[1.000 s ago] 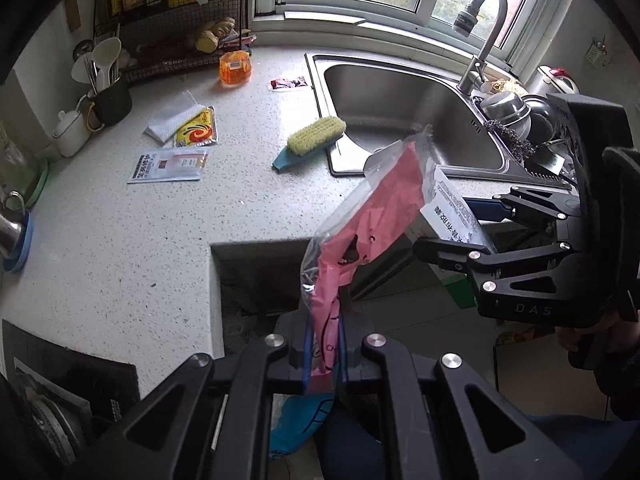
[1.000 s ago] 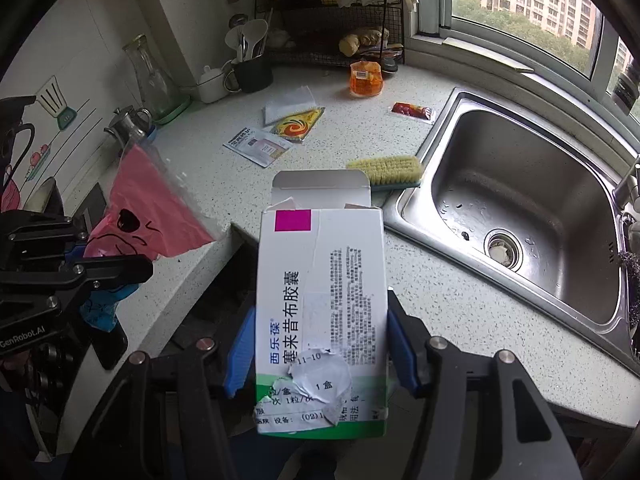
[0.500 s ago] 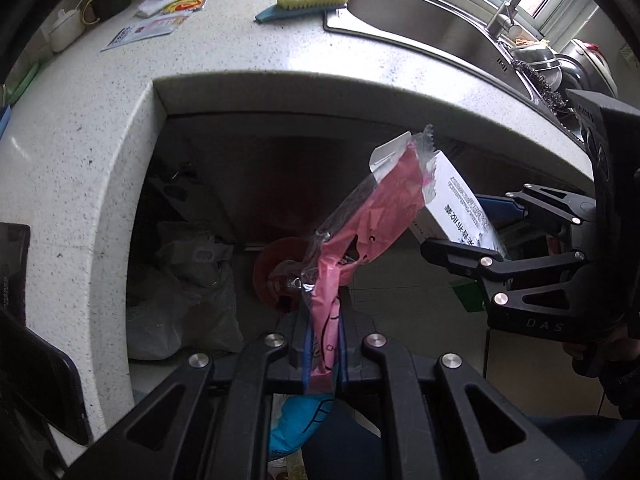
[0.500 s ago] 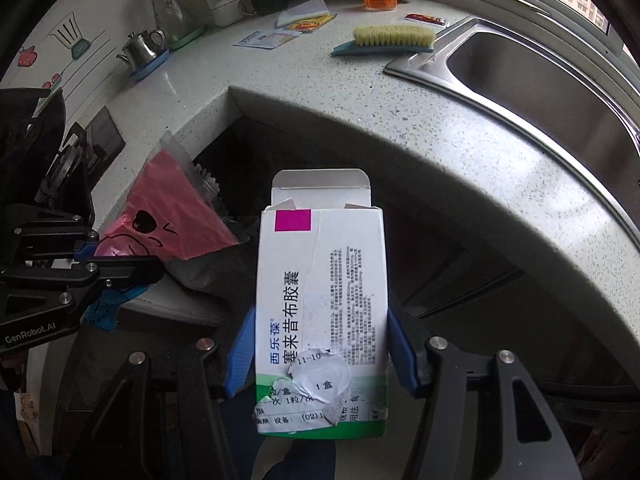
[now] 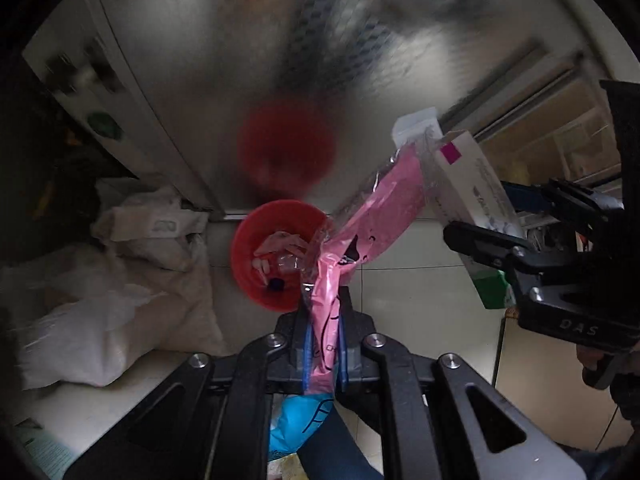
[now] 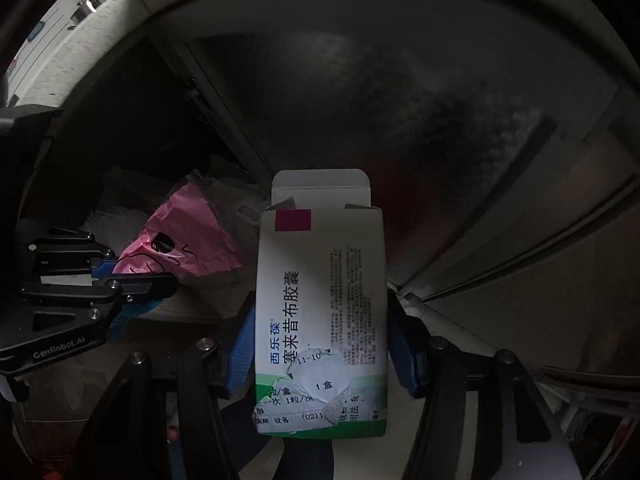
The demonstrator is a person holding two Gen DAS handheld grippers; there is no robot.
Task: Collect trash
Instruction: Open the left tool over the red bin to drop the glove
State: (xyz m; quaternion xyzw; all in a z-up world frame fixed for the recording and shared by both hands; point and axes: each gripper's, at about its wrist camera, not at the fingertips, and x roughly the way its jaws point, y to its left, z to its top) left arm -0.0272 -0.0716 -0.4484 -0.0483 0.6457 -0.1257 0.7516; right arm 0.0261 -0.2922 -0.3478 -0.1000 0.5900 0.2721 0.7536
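We see dark, blurry metal cabinet doors (image 5: 224,92) behind everything. Our left gripper (image 5: 323,344) pinches a crinkly pink plastic bag (image 5: 372,220); its lower end hides between the jaws. Our right gripper (image 6: 320,354) squeezes a flat white cardboard medicine box (image 6: 320,300) with a torn label. A round red bin (image 5: 276,260) sits on the floor, partly hidden by the bag, with see-through wrappers inside.

bin (image 5: 276,258) on floor, sacks (image 5: 120,288) left of it
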